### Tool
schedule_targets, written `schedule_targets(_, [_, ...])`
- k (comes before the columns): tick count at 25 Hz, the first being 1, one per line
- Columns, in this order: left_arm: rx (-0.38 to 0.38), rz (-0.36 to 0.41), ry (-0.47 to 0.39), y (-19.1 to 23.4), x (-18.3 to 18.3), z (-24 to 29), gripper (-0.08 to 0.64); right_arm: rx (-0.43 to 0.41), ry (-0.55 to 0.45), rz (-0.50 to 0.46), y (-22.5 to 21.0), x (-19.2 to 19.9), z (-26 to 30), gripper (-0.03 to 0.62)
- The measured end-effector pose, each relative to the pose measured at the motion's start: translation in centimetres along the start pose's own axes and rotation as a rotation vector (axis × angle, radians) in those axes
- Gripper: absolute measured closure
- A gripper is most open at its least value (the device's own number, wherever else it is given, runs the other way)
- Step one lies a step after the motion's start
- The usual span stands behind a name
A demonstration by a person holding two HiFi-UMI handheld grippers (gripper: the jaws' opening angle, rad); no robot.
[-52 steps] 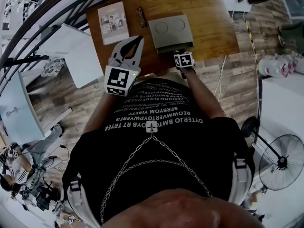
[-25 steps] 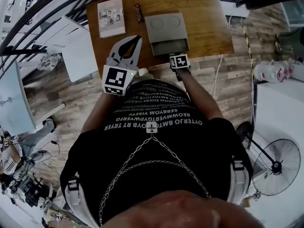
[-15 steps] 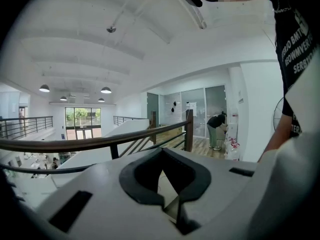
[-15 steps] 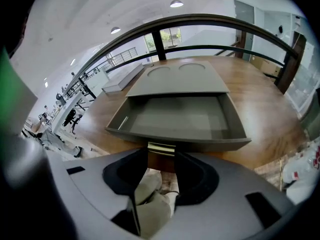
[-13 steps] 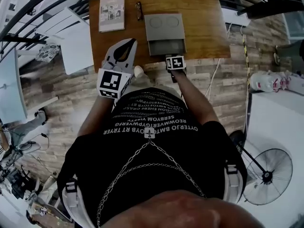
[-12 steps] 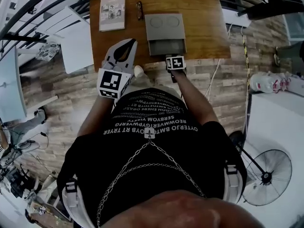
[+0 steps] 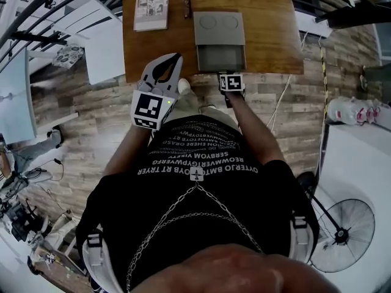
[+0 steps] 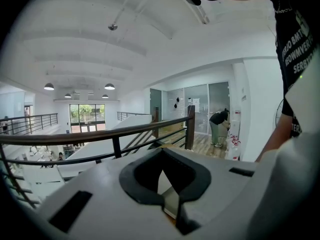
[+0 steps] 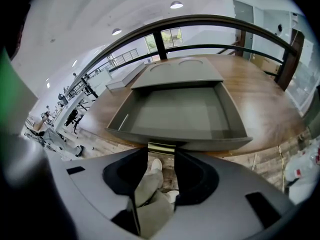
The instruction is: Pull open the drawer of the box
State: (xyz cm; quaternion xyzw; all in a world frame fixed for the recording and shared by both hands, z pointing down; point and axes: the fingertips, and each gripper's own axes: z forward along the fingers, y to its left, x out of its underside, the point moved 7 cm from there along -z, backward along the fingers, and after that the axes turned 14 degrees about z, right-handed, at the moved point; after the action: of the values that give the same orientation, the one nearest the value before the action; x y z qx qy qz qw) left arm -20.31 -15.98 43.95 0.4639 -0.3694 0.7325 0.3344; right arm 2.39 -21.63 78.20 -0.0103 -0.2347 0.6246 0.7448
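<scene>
Grey drawer (image 9: 180, 116) stands pulled out, its brass handle (image 9: 161, 147) clamped in right gripper (image 9: 161, 152).

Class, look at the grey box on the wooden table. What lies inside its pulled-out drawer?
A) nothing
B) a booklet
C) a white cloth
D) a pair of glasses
A: in the right gripper view the drawer shows only its bare grey floor, with the right tool closed on its brass handle.

Head view: right claw (image 7: 229, 77) jaws concealed beneath its marker cube. Between the claw tips, drawer handle (image 9: 161, 147) ends are covered.
</scene>
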Motion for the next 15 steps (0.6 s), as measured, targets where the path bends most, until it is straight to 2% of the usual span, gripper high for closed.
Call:
schedule_targets(3, [0.009,0.002,-0.011,-0.7,-0.6,0.2,0.555,0.007,-0.006,-0.002,-0.6,0.4,-0.2,0.430])
schedule_targets(10, [0.031,0.028,0.021,-1.6,-0.3,0.8,0.555,-0.010,-0.016,-0.017,-1.4,1.6,0.1,0.413])
schedule_targets(12, [0.039,0.037,0.017,-1.8,-0.5,1.2,0.555,-0.014,-0.044,-0.015,-1.6,1.4,-0.8,0.387])
schedule_targets(15, [0.041,0.038,0.010,-1.8,-0.9,1.6,0.555,-0.033,-0.104,0.008,-1.9,1.0,-2.8,0.380])
